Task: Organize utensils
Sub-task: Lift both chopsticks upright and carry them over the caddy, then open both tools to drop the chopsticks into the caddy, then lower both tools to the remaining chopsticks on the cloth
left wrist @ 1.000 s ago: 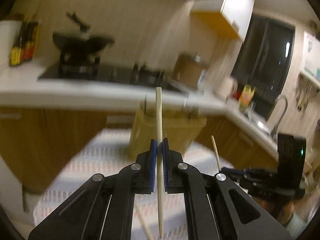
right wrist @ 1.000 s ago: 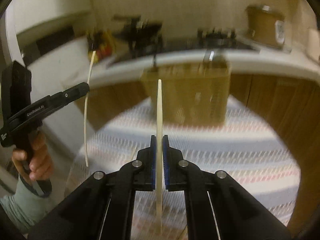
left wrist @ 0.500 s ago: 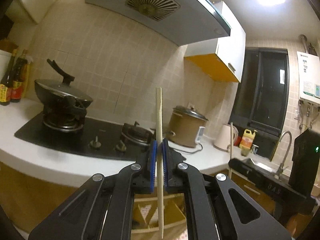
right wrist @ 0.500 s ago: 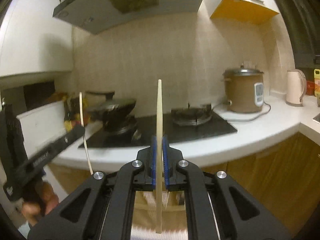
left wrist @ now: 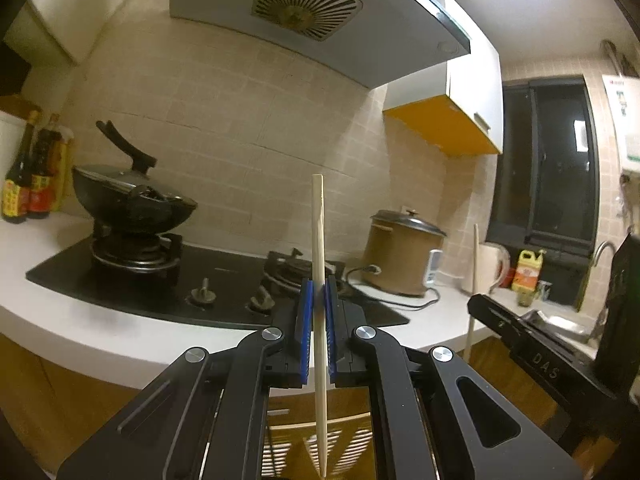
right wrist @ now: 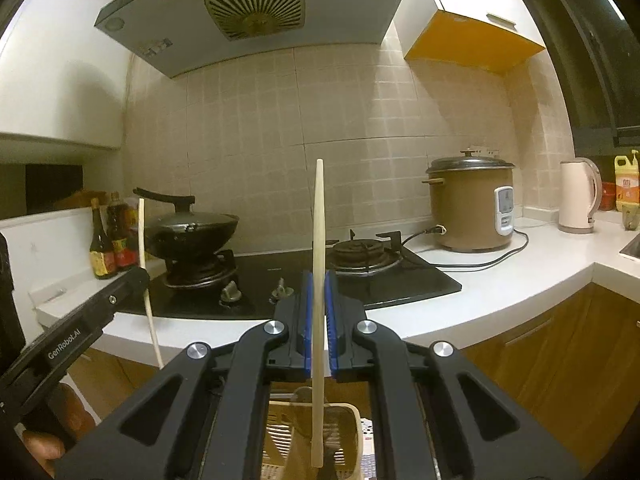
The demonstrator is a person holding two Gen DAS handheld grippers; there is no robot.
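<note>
Left gripper (left wrist: 319, 312): clamped on a pale chopstick (left wrist: 318, 240), blue pads pressed to both sides; stick upright, blunt end above the jaws, pointed end well below.
Right gripper (right wrist: 319, 312): clamped likewise on a second chopstick (right wrist: 319, 216); upright, rounded end up, lower end hanging past the jaws.
Below left jaws: slatted utensil basket (left wrist: 352, 444) partly seen between the gripper arms; chopstick tip over its opening, not clearly inside.
Below right jaws: same basket (right wrist: 280, 428), a dark utensil already standing in it; chopstick end just above or at the rim, cannot tell which.
Beside: each gripper visible in the other's view, near, at about the same level.
Ahead: white counter (right wrist: 500, 292), black hob (right wrist: 260, 280), wok (right wrist: 192, 232), rice cooker (right wrist: 472, 208), kettle (right wrist: 576, 196); all beyond the basket, untouched.
Done, judged: both sticks picked up and carried over the basket.
Left, judged: lower each stick into a compartment, release; any other loose utensils out of view, so remaining count unknown.
</note>
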